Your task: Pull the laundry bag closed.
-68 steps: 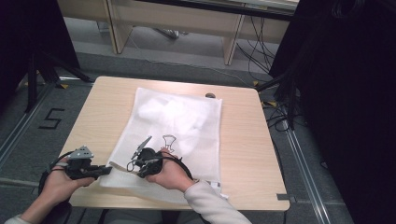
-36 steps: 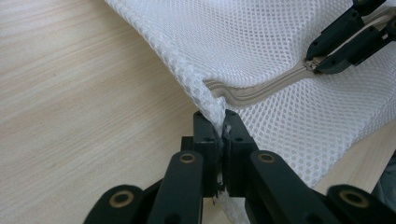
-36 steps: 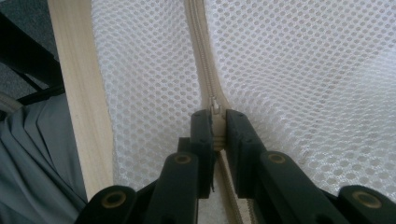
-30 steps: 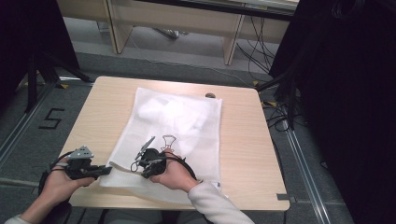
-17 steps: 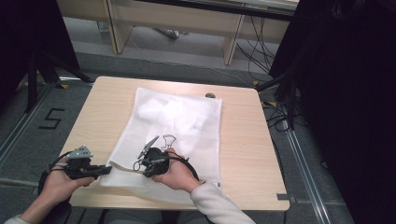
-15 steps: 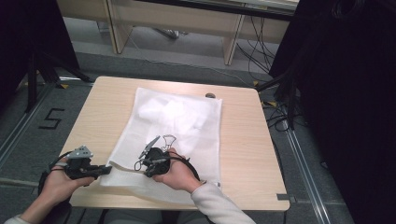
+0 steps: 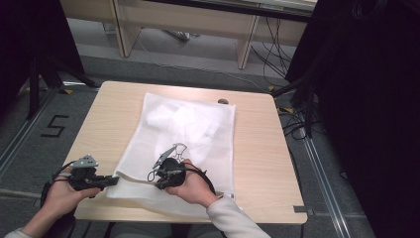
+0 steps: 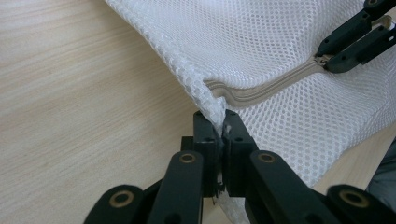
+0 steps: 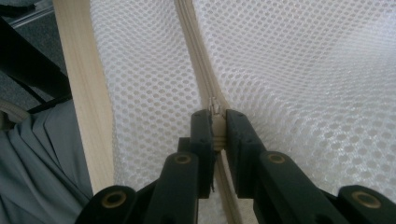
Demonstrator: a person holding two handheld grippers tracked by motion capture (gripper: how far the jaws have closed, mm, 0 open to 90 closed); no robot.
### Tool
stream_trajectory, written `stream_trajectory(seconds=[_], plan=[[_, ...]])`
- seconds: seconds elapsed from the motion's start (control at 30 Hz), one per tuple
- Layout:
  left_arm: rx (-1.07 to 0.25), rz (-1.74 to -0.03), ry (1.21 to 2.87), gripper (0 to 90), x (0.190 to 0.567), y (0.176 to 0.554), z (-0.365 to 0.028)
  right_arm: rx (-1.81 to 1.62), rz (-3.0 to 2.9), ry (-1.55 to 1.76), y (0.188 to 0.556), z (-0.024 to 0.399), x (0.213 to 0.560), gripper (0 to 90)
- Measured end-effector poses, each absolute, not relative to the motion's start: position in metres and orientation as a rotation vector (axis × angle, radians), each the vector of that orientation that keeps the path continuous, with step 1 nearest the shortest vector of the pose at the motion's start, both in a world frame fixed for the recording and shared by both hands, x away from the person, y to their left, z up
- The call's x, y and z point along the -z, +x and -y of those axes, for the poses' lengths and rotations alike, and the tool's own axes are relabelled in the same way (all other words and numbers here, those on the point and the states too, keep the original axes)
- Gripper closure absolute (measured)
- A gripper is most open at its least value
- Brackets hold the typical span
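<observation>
High view: floor marking (image 7: 54,126) reads "5".

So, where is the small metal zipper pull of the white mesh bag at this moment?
In the right gripper view, the small metal zipper pull is pinched by the right hand-held gripper, on the beige zipper track of the white mesh bag, near the table's front edge.

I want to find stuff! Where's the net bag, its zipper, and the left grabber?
Net bag (image 7: 193,124), high view, on its white mesh middle.
Zipper (image 9: 196,42), right gripper view, on the closed cream tape.
Left gripper (image 8: 222,122), left gripper view, between its fingertips, pinching the bag's corner.
</observation>
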State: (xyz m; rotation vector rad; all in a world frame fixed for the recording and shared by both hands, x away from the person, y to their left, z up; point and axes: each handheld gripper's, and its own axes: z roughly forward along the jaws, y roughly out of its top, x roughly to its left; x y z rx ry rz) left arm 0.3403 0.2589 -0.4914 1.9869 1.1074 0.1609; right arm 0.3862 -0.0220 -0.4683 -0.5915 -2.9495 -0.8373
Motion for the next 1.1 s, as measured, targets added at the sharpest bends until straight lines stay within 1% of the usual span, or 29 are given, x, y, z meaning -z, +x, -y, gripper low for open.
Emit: stream_trajectory(seconds=[0.23,0.27,0.53,1.1], plan=[[-0.174,-1.103,1.968,85.6,0.492,0.34,-0.258,0.87,2.944,-0.597,0.385,0.024,0.47,82.4],[-0.149,-1.113,1.982,85.6,0.492,0.34,-0.259,0.875,2.939,-0.602,0.384,0.025,0.47,82.4],[-0.148,-1.105,1.984,85.5,0.492,0.34,-0.259,0.878,2.928,-0.607,0.384,0.029,0.468,82.4],[-0.151,-1.111,1.981,85.4,0.492,0.34,-0.259,0.891,2.897,-0.642,0.384,0.045,0.459,82.4]])
